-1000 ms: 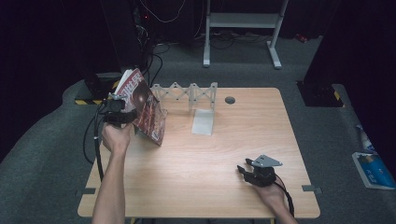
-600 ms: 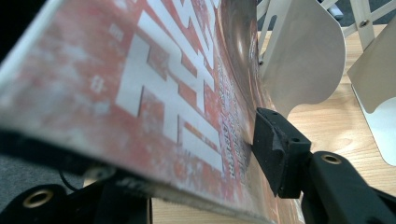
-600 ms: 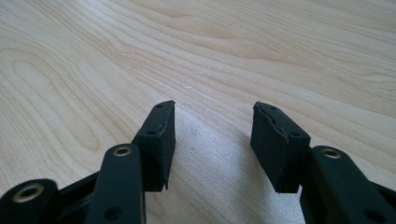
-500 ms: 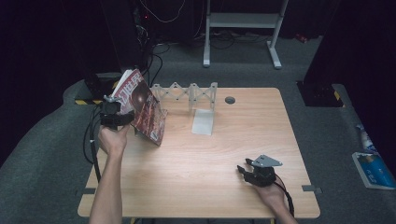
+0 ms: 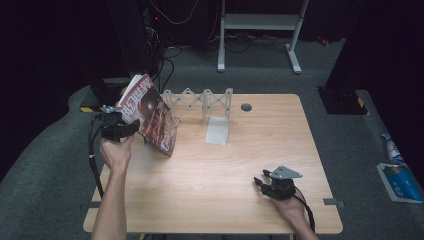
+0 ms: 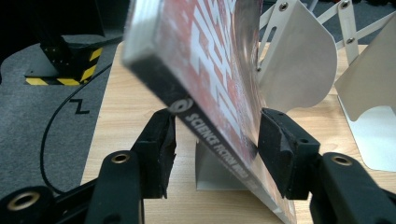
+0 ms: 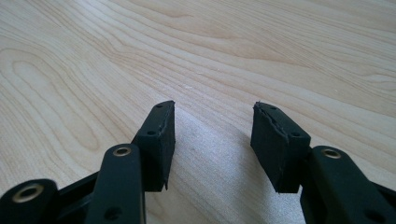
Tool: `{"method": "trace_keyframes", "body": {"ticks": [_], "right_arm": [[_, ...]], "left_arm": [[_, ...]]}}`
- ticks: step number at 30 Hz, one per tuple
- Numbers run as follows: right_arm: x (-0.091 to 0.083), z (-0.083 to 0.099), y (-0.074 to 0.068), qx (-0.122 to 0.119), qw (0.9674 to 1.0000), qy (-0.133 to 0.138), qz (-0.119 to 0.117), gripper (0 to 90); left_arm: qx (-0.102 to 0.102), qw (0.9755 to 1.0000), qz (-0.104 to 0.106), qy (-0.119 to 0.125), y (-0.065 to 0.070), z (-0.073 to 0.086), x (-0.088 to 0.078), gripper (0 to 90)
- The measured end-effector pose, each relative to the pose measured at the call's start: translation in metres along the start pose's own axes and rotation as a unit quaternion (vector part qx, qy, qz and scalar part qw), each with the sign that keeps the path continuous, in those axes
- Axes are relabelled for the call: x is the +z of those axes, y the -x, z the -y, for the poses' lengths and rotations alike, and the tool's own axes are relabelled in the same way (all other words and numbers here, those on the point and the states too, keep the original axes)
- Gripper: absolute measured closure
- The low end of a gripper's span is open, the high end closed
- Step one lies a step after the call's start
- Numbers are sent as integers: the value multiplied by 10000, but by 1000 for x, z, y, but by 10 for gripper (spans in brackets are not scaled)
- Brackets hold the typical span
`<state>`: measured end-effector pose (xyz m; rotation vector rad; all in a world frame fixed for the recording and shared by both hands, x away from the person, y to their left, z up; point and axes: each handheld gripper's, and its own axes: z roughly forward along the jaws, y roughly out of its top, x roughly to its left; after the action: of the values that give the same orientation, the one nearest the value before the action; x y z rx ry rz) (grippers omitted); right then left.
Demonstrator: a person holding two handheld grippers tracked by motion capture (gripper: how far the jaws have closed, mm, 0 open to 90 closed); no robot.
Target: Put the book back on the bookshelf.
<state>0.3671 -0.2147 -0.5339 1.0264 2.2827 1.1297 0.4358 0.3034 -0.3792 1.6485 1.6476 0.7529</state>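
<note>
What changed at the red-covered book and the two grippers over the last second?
The left gripper drew back toward the table's left edge, its jaws just opening off the red-covered book, which still leans on the white folding metal rack. The right gripper stayed open on the wooden table.

I'm working in a lab or test studio: my wooden table (image 5: 215, 165) stands on grey carpet, black curtains hang dark around it, cables (image 5: 165, 55) trail behind it, and a metal stand's white legs (image 5: 260, 30) rise beyond its far edge.
</note>
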Motion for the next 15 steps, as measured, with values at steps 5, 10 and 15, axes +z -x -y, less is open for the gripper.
{"method": "trace_keyframes", "body": {"ticks": [5, 10, 15], "right_arm": [[0, 0, 0, -2, 10000, 0, 0, 497], [0, 0, 0, -2, 10000, 3, 2, 495], [0, 0, 0, 1, 10000, 4, 1, 495]], "left_arm": [[-108, 9998, 106, 141, -5, 3, -7, 468], [-101, 9995, 175, 251, -8, 6, -16, 464], [-162, 9989, 227, 375, -11, 10, -24, 454]]}}
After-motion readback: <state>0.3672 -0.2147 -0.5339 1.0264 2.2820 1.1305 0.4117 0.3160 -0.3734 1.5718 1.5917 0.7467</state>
